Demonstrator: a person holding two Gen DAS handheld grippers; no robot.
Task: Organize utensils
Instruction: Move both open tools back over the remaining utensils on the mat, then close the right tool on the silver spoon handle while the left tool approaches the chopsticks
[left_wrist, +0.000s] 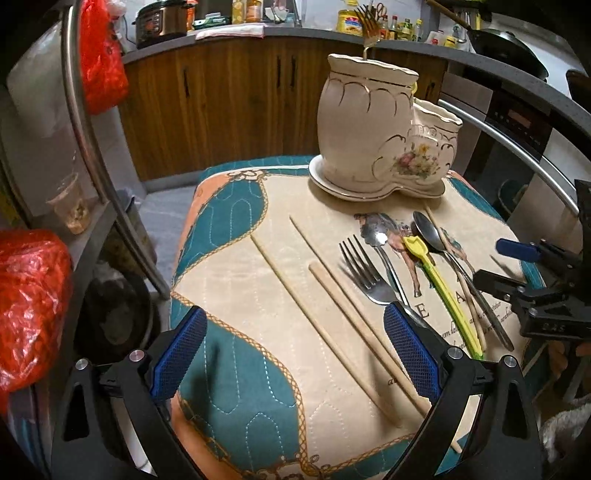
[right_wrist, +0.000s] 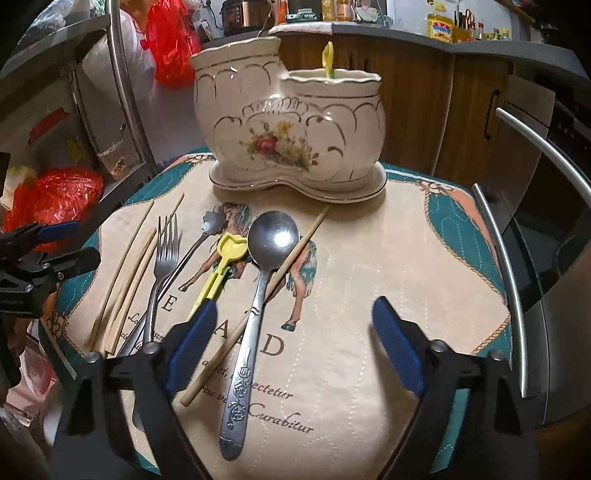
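A cream two-pot ceramic holder (left_wrist: 373, 129) (right_wrist: 288, 129) stands at the far side of the quilted mat. A gold fork (left_wrist: 369, 26) stands in its tall pot, a yellow utensil (right_wrist: 328, 59) in the short pot. On the mat lie wooden chopsticks (left_wrist: 332, 302) (right_wrist: 125, 273), a steel fork (left_wrist: 364, 273) (right_wrist: 164, 254), a big steel spoon (right_wrist: 258, 295) (left_wrist: 430, 232), a small flower-end spoon (right_wrist: 212, 223) and a yellow plastic utensil (left_wrist: 443, 284) (right_wrist: 225, 258). My left gripper (left_wrist: 295, 350) is open above the chopsticks. My right gripper (right_wrist: 295, 350) is open above the big spoon's handle.
The mat (left_wrist: 236, 258) covers a small table with curved metal rails (left_wrist: 85, 129) (right_wrist: 509, 266) on both sides. Red plastic bags (left_wrist: 29, 295) and a plastic cup (left_wrist: 72, 203) sit on a shelf at the left. Wooden kitchen cabinets (left_wrist: 221, 103) stand behind.
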